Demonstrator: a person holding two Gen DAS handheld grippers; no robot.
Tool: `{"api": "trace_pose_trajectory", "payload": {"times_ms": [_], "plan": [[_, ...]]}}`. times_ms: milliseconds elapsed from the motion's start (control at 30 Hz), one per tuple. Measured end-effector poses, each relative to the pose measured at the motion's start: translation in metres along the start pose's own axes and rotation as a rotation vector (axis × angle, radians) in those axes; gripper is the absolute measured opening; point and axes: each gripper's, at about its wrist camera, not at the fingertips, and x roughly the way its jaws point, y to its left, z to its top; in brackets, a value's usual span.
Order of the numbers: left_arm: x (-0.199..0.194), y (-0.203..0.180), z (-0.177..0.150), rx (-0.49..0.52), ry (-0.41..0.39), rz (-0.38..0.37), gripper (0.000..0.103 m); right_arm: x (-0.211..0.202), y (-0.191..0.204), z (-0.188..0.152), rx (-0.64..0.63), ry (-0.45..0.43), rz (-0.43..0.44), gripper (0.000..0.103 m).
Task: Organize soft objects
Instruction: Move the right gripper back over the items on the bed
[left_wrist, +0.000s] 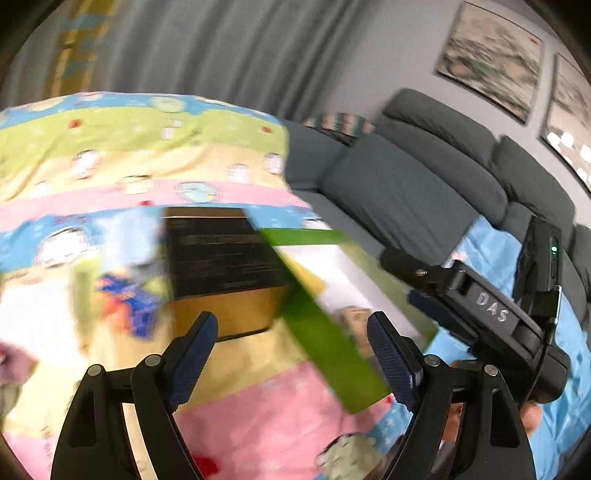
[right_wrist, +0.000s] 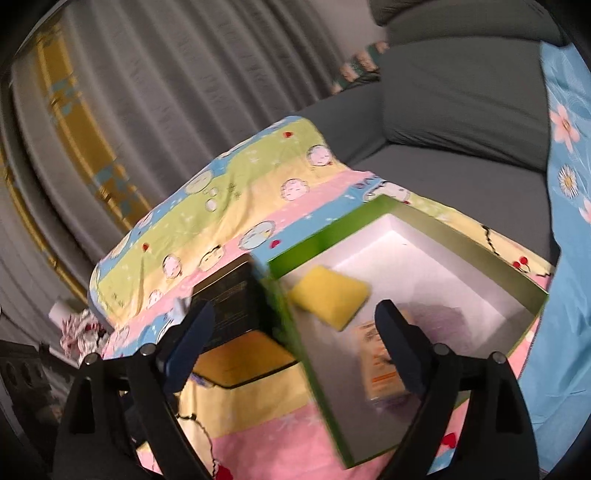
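1. On the bed, over a cartoon-print blanket (right_wrist: 236, 192), sits a green box (right_wrist: 288, 332) w/ a white inside, top open toward both cams.
2. Yellow sponge (right_wrist: 330, 297) is at the box's near-left corner, blurred; can't tell if it's resting inside or mid-drop. An orange-printed packet (right_wrist: 380, 354) lies lower in the box, partly behind a finger.
3. Right gripper (right_wrist: 295, 332) hovers above the box, jaws spread wide, nothing between them. Looks like it's lined up w/ the box mouth so things go straight in.
4. Left gripper (left_wrist: 291, 354) also wide open, empty, poised over the green box wall (left_wrist: 325, 343). The right tool's black body (left_wrist: 491, 317) shows at its right edge.
5. Black-and-gold box (left_wrist: 221, 258) stands just beside the green one, touching or nearly so; too blurry to say.
6. Left of it, a mixed heap of colourful items (left_wrist: 125, 295), smeared by motion; prob. the next soft things to sort.
7. Grey sofa (left_wrist: 406, 184) behind, curtain (right_wrist: 184, 92) beyond.
8. Judgement: sorting is partway, w/ the heap still outside the box.
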Motion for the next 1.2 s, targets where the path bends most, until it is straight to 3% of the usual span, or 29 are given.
{"api": "trace_pose_trajectory", "payload": {"times_ms": [300, 467, 700, 833, 900, 933, 1000, 1200], "plan": [[-0.081, 0.092, -0.032, -0.162, -0.028, 0.214, 0.084, 0.004, 0.07, -0.027, -0.195, 0.051, 0.059, 0.097], [-0.117, 0.145, -0.06, -0.221, -0.042, 0.379, 0.084, 0.01, 0.11, -0.05, -0.302, 0.089, 0.078, 0.098], [-0.144, 0.206, -0.095, -0.368, -0.095, 0.45, 0.084, 0.027, 0.161, -0.088, -0.441, 0.155, 0.095, 0.098], [-0.15, 0.233, -0.104, -0.418, -0.091, 0.537, 0.084, 0.039, 0.188, -0.114, -0.529, 0.208, 0.102, 0.098], [-0.151, 0.246, -0.106, -0.434, -0.079, 0.627, 0.084, 0.045, 0.201, -0.129, -0.582, 0.224, 0.097, 0.098], [-0.154, 0.253, -0.107, -0.466, -0.076, 0.639, 0.084, 0.046, 0.208, -0.135, -0.596, 0.233, 0.097, 0.098], [-0.162, 0.269, -0.112, -0.554, -0.079, 0.593, 0.084, 0.051, 0.218, -0.147, -0.618, 0.258, 0.108, 0.098], [-0.182, 0.287, -0.118, -0.63, -0.109, 0.65, 0.084, 0.065, 0.253, -0.173, -0.645, 0.355, 0.192, 0.098]]}}
